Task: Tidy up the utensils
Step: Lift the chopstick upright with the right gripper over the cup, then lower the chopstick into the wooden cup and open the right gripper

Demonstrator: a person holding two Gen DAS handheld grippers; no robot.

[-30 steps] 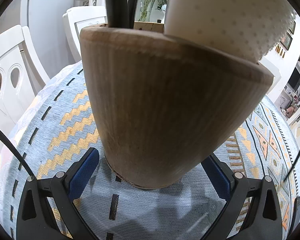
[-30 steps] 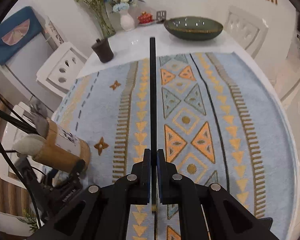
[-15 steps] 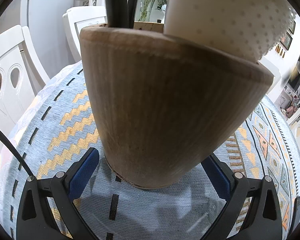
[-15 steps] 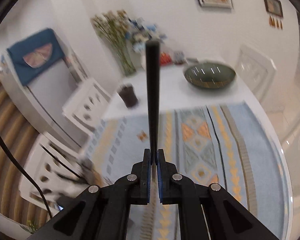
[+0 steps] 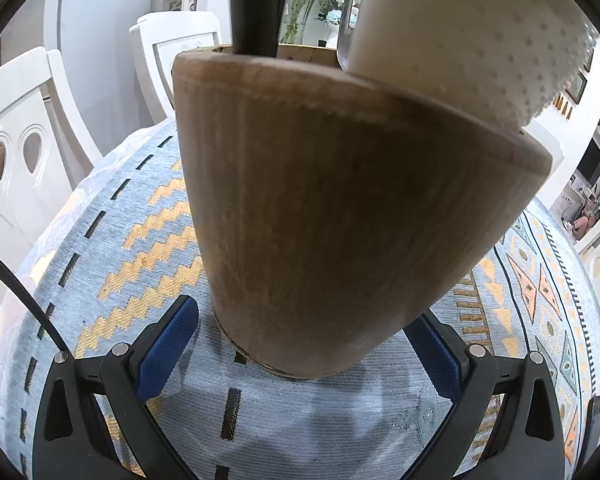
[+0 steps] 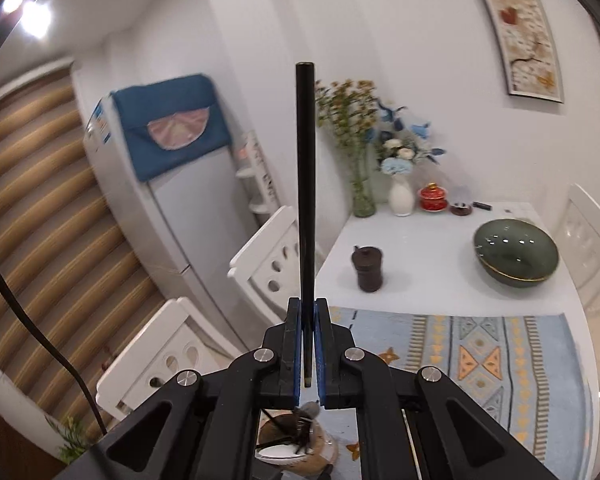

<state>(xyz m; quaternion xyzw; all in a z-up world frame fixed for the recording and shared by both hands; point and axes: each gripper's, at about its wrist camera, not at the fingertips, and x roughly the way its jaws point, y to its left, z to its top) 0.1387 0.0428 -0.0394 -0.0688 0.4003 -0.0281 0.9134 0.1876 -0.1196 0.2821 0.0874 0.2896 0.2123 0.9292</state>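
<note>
- A wooden utensil holder [image 5: 340, 216] is seen filling the left wrist view, standing on a light-blue patterned tablecloth [image 5: 120, 240] and leaning toward the right of the frame.
- The left gripper [image 5: 300, 344] is set around the base of the holder with its jaws wide apart; the blue pads [image 5: 168, 340] are seen at either side of the base, and whether they press on the wood cannot be told.
- A black handle [image 5: 256, 4] and a white dotted object [image 5: 468, 36] are seen rising out of the holder's mouth, with a metal utensil [image 5: 346, 40] partly visible between them.
- The right gripper [image 6: 308, 344] is clamped together on a thin black utensil handle [image 6: 306, 184], which is held upright along the fingers and pointed toward the wall.
- The holder [image 6: 296, 440] is visible through the gap under the right gripper's jaws, low in the frame, with dark utensils inside it; the held handle is well above it.
- Farther along the white table [image 6: 440, 256], a dark-green bowl [image 6: 516, 256], a small dark lidded cup [image 6: 367, 268], a white vase of flowers [image 6: 401, 196] and a red lidded pot [image 6: 432, 199] are seen.
- White chairs [image 6: 268, 264] are placed beside the table, and a fridge with a blue cover [image 6: 172, 128] is seen behind them.
</note>
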